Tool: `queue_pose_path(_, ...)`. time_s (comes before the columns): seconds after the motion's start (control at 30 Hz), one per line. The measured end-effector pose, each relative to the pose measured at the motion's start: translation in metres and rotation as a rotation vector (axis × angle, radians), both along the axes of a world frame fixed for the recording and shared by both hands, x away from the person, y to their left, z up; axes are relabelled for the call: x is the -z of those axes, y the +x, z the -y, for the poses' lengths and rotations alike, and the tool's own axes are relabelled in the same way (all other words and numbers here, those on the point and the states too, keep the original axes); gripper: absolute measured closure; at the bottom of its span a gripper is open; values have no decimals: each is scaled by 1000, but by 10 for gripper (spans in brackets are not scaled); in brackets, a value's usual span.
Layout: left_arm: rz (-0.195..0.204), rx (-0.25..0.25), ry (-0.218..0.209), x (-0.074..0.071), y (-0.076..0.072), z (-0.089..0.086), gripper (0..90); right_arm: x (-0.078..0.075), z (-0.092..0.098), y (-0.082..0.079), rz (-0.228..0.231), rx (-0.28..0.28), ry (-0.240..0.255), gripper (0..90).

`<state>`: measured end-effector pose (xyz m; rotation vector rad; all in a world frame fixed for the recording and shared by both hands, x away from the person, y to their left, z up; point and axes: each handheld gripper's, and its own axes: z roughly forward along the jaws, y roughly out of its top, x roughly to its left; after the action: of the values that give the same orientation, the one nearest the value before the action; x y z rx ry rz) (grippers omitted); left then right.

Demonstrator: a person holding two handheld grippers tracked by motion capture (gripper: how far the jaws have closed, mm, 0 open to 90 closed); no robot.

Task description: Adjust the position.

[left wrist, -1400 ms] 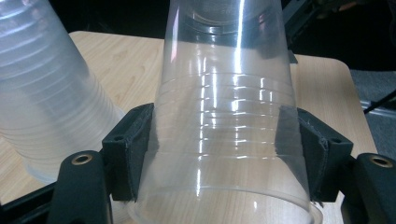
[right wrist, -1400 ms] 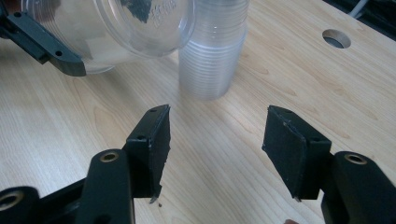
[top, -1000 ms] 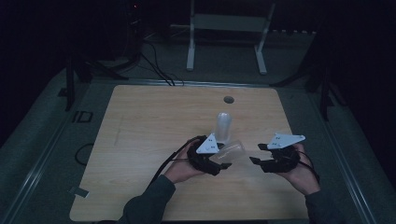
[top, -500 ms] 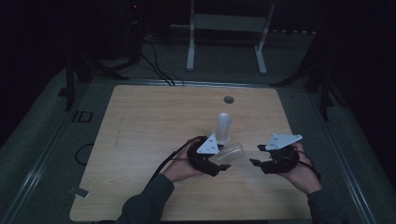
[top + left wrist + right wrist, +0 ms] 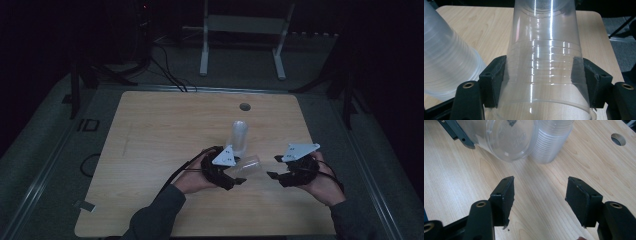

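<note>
Step in hand: a single clear plastic cup (image 5: 247, 166) has been parted from the stack of clear cups (image 5: 238, 136); judged as the hand-over or set-down stage of unstacking.
Left gripper (image 5: 541, 82): jaws partly closed, both pads pressed on the cup's ribbed wall near its rim; firm hold.
Right gripper (image 5: 540, 200): jaws have just been opening, nothing between them, bare wood showing through the gap; it sits apart from the cup, to its right in the high view.
Cup position: held on its side just above the counter (image 5: 150, 150), base pointing toward the right gripper, just beside the stack.
Stack position: upright on the counter, just behind the held cup, near the middle.
Next move, judged: either stand the cup on open wood clear of the stack, or have the right jaws take its base; thin wall calls for light pressure.
Materials: cups thin, glossy, transparent, tapered, with fine horizontal ribs; pads matt black, blocky; counter pale wood grain with a round cable hole (image 5: 244, 106).
</note>
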<state>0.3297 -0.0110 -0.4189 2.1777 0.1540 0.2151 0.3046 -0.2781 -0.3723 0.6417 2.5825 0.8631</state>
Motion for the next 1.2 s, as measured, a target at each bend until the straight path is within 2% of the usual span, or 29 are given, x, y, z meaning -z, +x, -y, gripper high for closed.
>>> queue_pose_path(0.37,9,24,46,-1,1,1,300,-3,-2,0,2,-30,-23,393)
queue_pose_path(0.67,14,33,66,-2,2,2,300,-5,-4,0,-2,-50,-35,389)
queue_pose_path(0.7,19,38,81,-3,2,3,300,-5,-5,0,-4,-58,-44,386)
queue_pose_path(0.87,26,49,103,-3,2,5,300,-6,-7,0,-7,-74,-52,382)
queue_pose_path(1.2,34,59,130,0,1,8,300,-7,-15,-1,-20,-126,-77,361)
